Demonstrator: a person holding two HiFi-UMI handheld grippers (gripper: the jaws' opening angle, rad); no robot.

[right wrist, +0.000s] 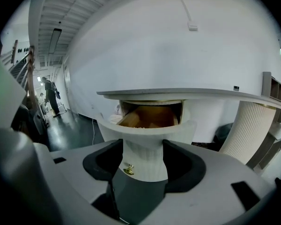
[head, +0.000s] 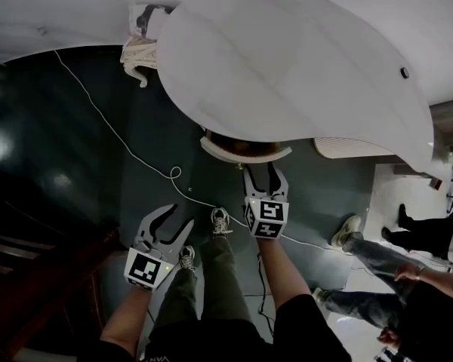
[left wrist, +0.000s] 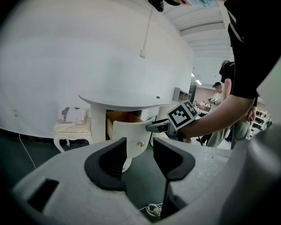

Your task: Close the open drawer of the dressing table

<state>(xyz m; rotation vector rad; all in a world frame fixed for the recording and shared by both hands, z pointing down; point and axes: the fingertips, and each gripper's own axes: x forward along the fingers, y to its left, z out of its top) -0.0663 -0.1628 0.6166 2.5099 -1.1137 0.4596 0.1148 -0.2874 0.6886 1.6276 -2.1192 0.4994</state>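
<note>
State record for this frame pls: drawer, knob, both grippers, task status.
drawer: open, pulled out from under the dressing table top
knob: brass, on the drawer front, ungrasped
right gripper: jaws apart, empty, at the drawer front; contact unclear
left gripper: jaws apart, empty, well short of the table
status: drawer not yet closed

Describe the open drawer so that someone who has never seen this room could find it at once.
Find the big white dressing table with the curved top. Under its front edge a rounded white drawer juts out, its brown wooden inside showing. It carries a small gold knob low on its front, unlike the fixed fluted pedestal beside it, which has no opening.
</note>
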